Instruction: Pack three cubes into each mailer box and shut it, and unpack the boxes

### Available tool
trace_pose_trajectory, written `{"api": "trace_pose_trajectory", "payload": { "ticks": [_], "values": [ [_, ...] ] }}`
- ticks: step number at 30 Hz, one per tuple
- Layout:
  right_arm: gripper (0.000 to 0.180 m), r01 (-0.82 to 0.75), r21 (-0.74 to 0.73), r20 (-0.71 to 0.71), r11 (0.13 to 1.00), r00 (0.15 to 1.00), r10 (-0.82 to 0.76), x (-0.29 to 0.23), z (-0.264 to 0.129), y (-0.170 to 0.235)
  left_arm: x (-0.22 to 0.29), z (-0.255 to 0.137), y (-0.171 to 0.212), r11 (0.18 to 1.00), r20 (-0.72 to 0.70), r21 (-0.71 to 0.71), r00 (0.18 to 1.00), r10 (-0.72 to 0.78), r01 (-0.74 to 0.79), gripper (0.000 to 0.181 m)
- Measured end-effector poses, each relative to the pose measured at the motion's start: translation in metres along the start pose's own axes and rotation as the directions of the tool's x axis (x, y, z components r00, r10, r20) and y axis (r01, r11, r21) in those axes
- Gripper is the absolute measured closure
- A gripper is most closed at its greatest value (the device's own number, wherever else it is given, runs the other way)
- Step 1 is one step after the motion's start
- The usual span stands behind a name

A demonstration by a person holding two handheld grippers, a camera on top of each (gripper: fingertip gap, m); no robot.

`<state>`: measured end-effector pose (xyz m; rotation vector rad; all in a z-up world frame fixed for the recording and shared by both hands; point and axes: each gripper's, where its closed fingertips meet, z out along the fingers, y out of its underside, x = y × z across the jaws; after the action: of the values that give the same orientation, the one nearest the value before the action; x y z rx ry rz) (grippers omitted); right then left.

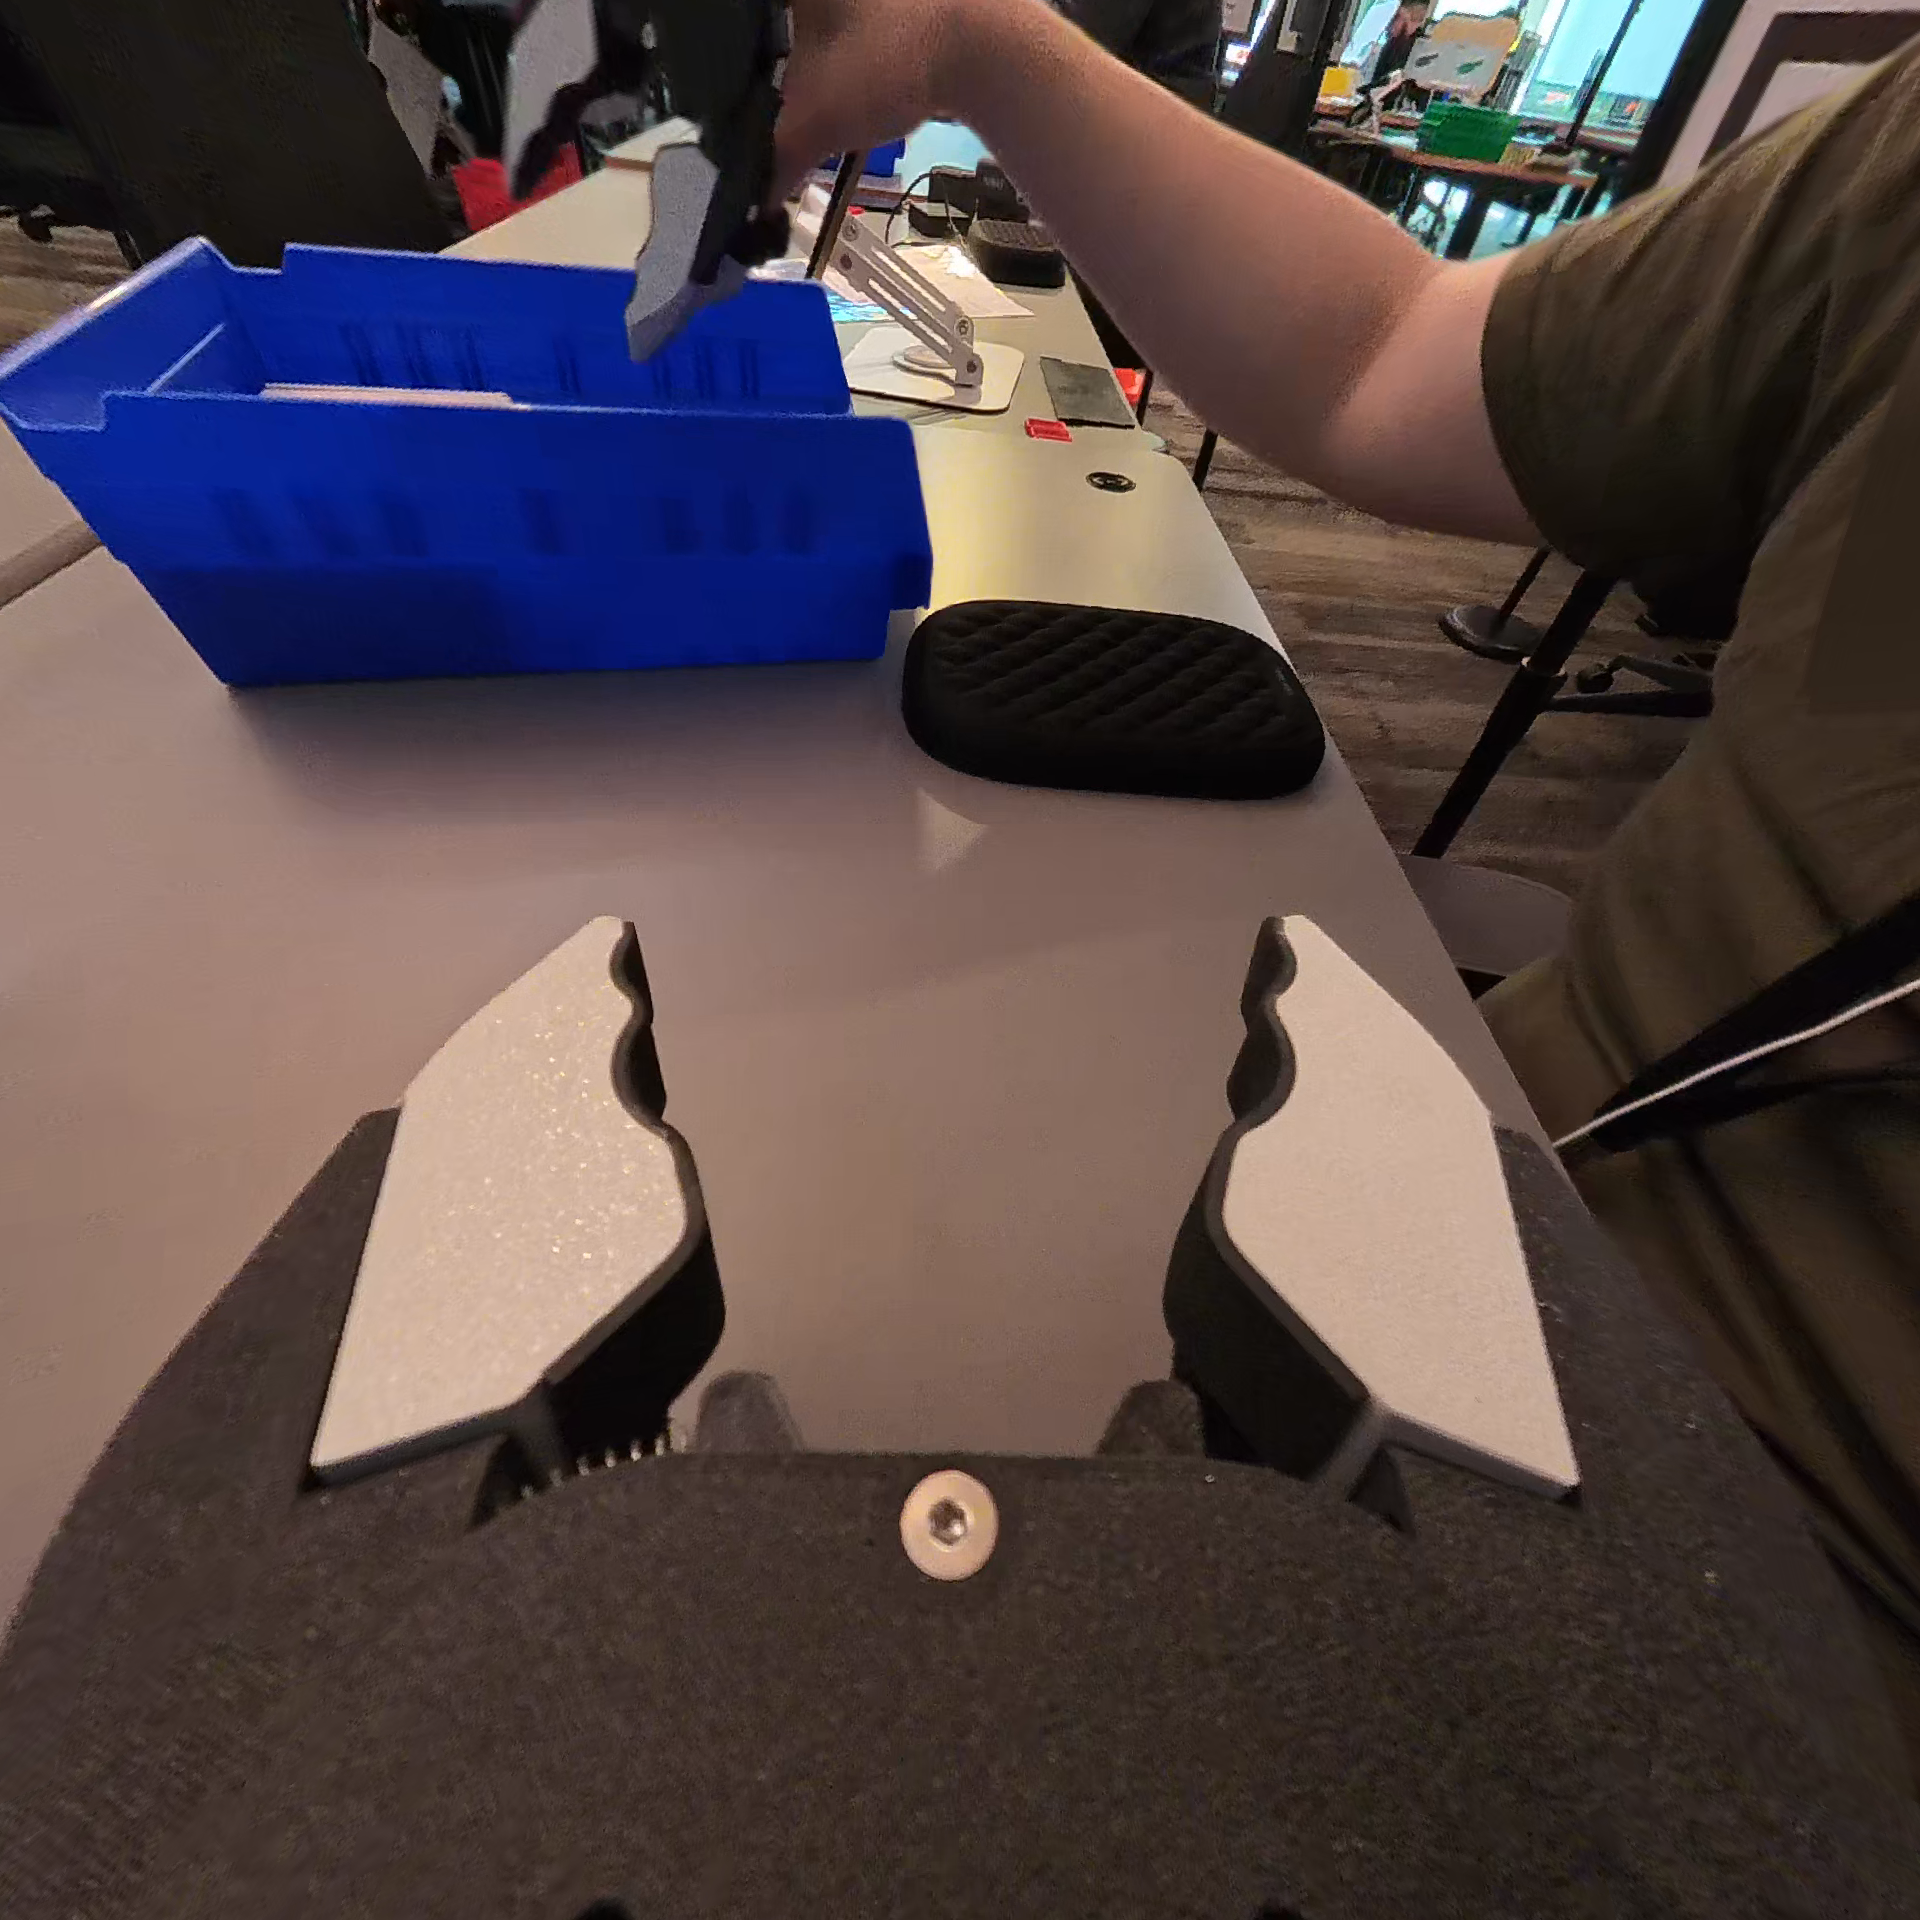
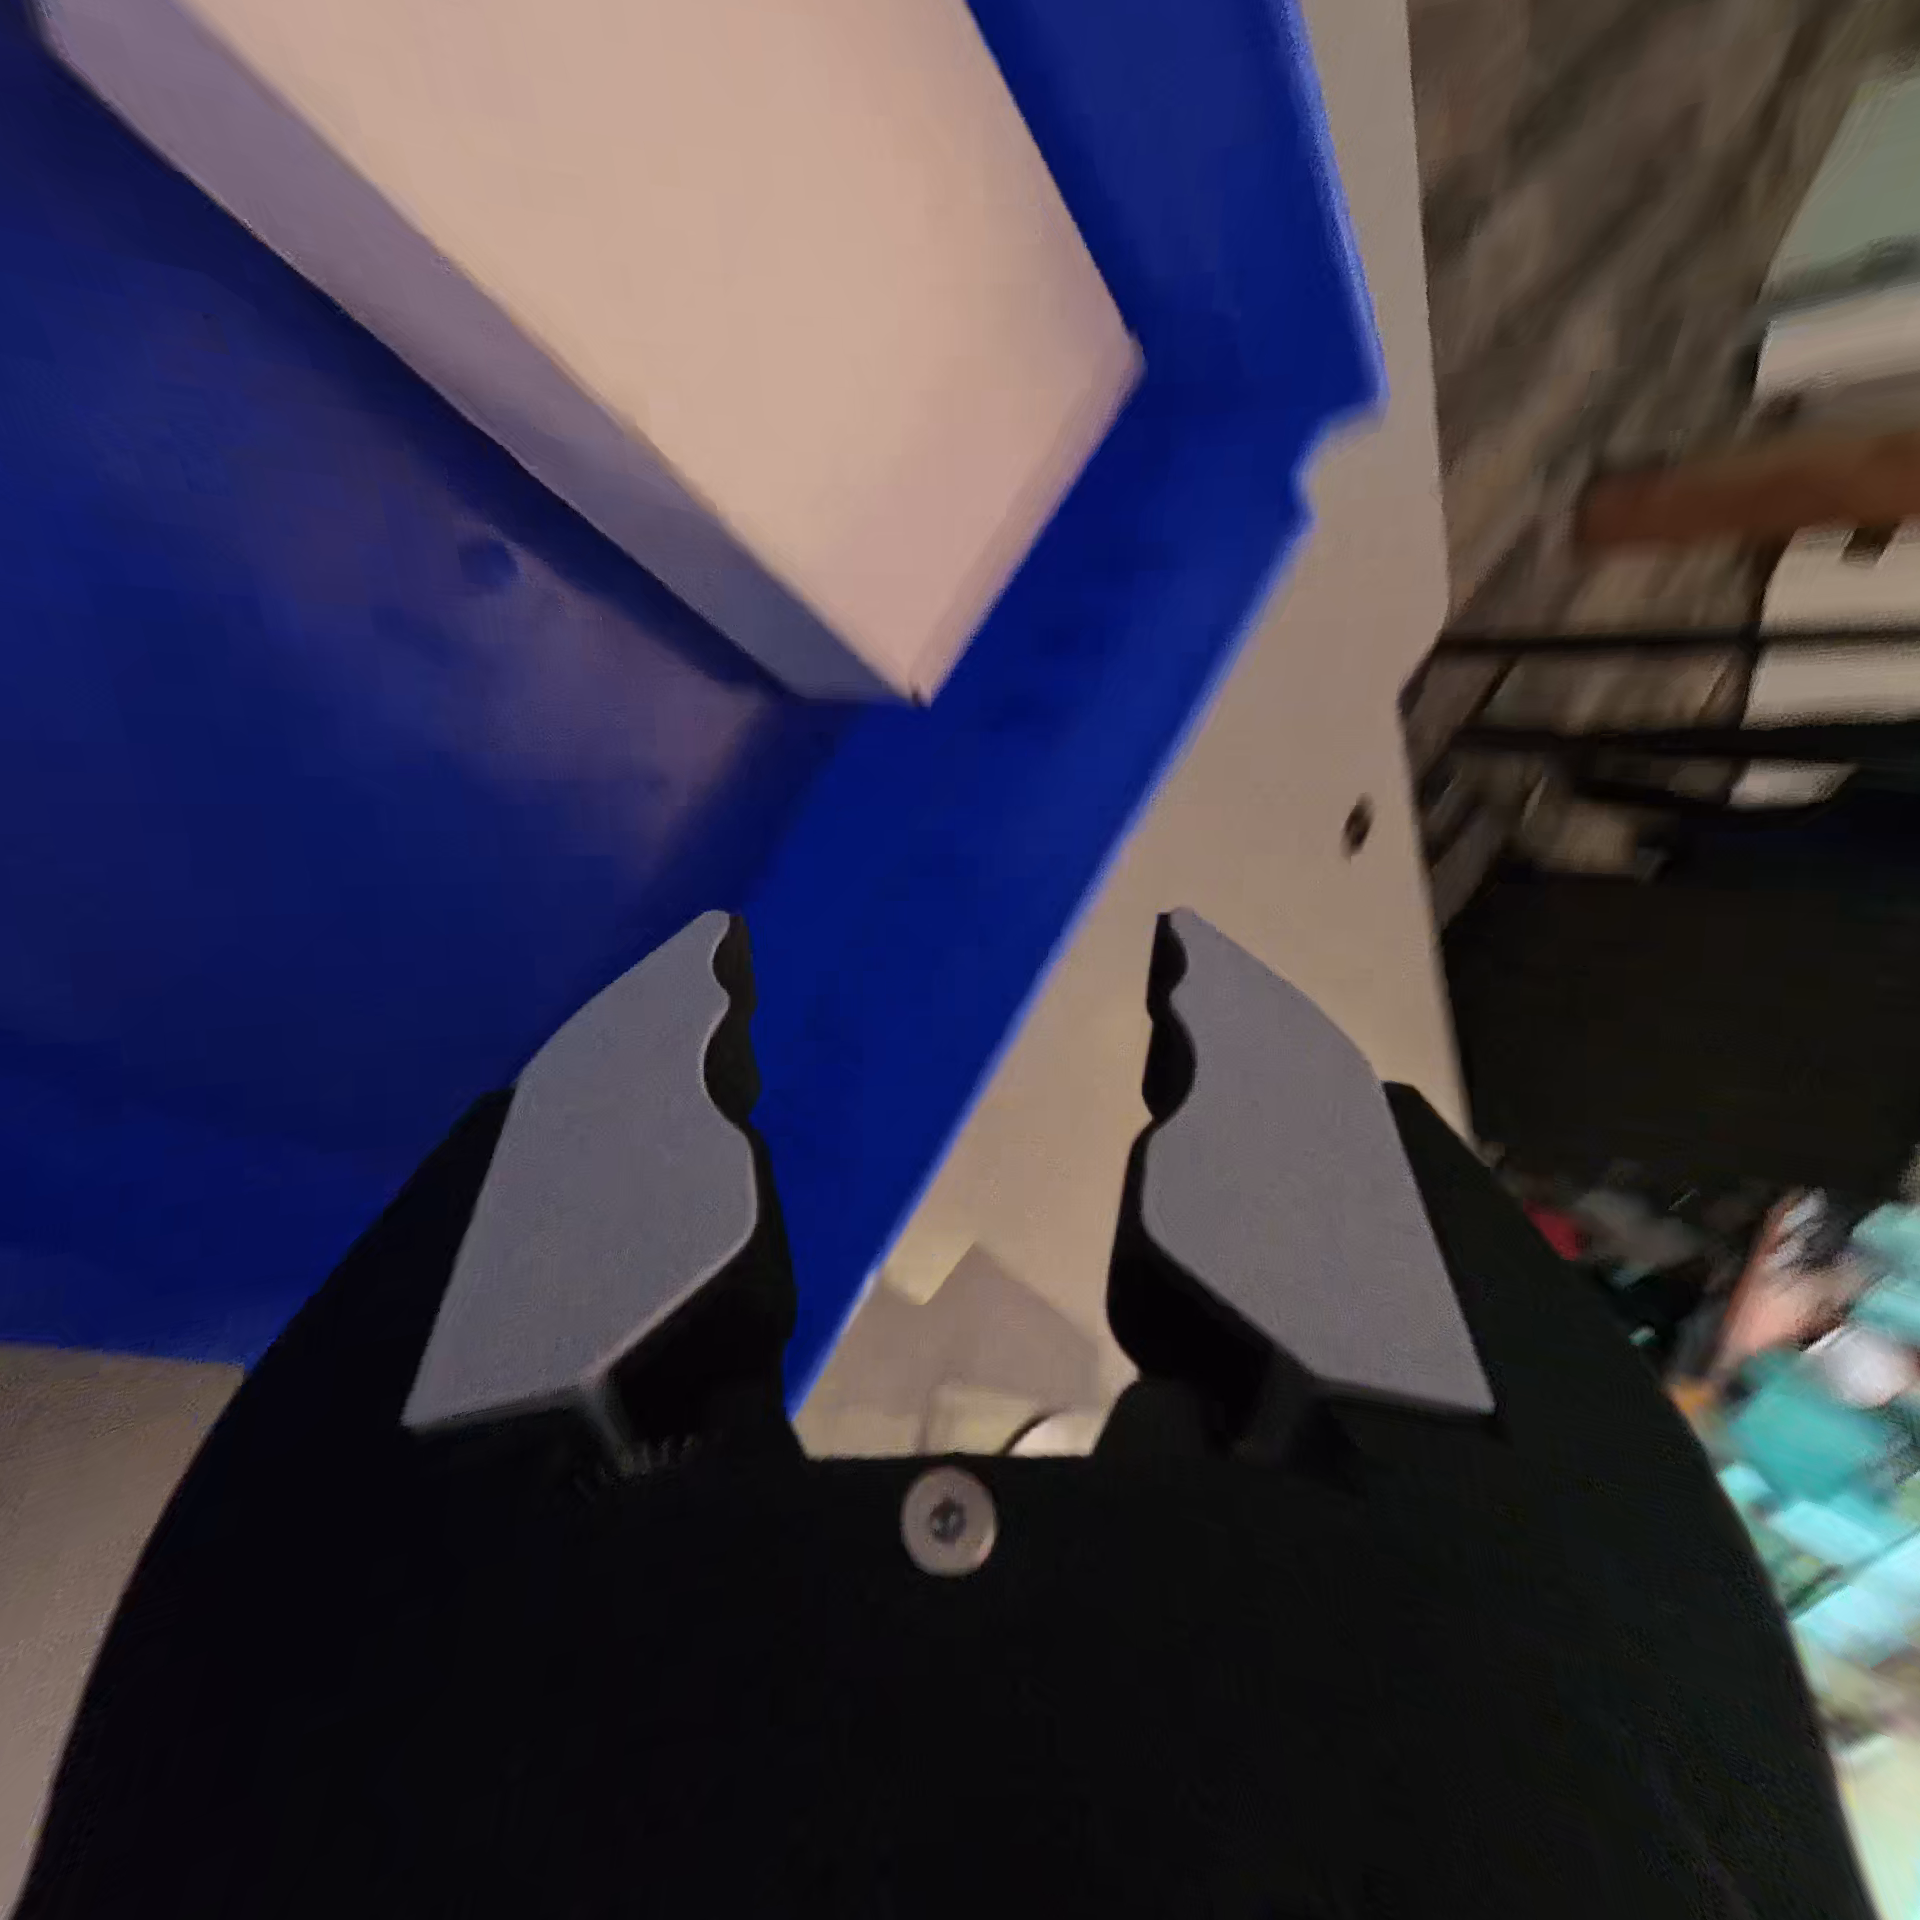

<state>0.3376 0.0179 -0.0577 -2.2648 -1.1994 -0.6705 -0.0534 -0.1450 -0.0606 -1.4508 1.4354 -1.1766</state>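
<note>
In the left wrist view, the left gripper (image 1: 951, 935) hangs low over the bare grey table (image 1: 790, 831), its 2 fingers spread wide with nothing between them. At 11 o'clock from it a blue bin (image 1: 499, 520) stands on the table, and a pale flat edge of the white mailer box (image 1: 384, 395) shows just above its near wall. At 12 o'clock, just right of the bin, lies a black padded wrist rest (image 1: 1112, 696). The right gripper (image 1: 675, 301), held by the person's hand (image 1: 862, 94), hangs over the bin's far wall at about 11 o'clock; from here I cannot tell how its jaws stand.

In the blurred right wrist view, the right gripper (image 2: 945, 935) points down over the bin's rim (image 2: 935, 883), jaws released and empty. The white mailer box (image 2: 707, 312) lies closed inside the blue bin at 11 o'clock.
</note>
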Motion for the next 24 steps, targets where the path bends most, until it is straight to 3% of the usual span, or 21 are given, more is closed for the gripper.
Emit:
{"api": "trace_pose_trajectory", "payload": {
  "ticks": [3, 5, 8, 10, 24],
  "values": [
    [0.117, -0.295, -0.062, 0.027, 0.954, 0.955, 0.297, 0.003, -0.001, 0.042, 0.002, -0.001, -0.004, 1.0, -0.001, 0.012, 1.0, 0.005, -0.005, 0.073],
    [0.129, -0.398, -0.123, 0.052, 0.909, 0.912, 0.406, -0.008, 0.001, 0.061, 0.002, -0.002, -0.005, 1.0, 0.008, 0.014, 1.0, 0.014, -0.014, 0.073],
    [0.133, -0.485, -0.248, 0.104, 0.839, 0.847, 0.521, -0.036, 0.003, 0.078, 0.003, -0.005, -0.01, 0.999, 0.024, 0.027, 0.999, 0.025, -0.026, 0.073],
    [0.145, -0.521, -0.298, 0.092, 0.8, 0.819, 0.567, -0.048, 0.003, 0.084, 0.002, -0.007, -0.012, 0.999, 0.035, 0.033, 0.999, 0.035, -0.036, 0.073],
    [0.146, -0.638, -0.324, -0.04, 0.699, 0.747, 0.663, -0.081, -0.033, 0.067, -0.005, -0.019, -0.019, 0.997, 0.068, 0.073, 0.997, 0.03, -0.035, 0.073]
  ]
}}
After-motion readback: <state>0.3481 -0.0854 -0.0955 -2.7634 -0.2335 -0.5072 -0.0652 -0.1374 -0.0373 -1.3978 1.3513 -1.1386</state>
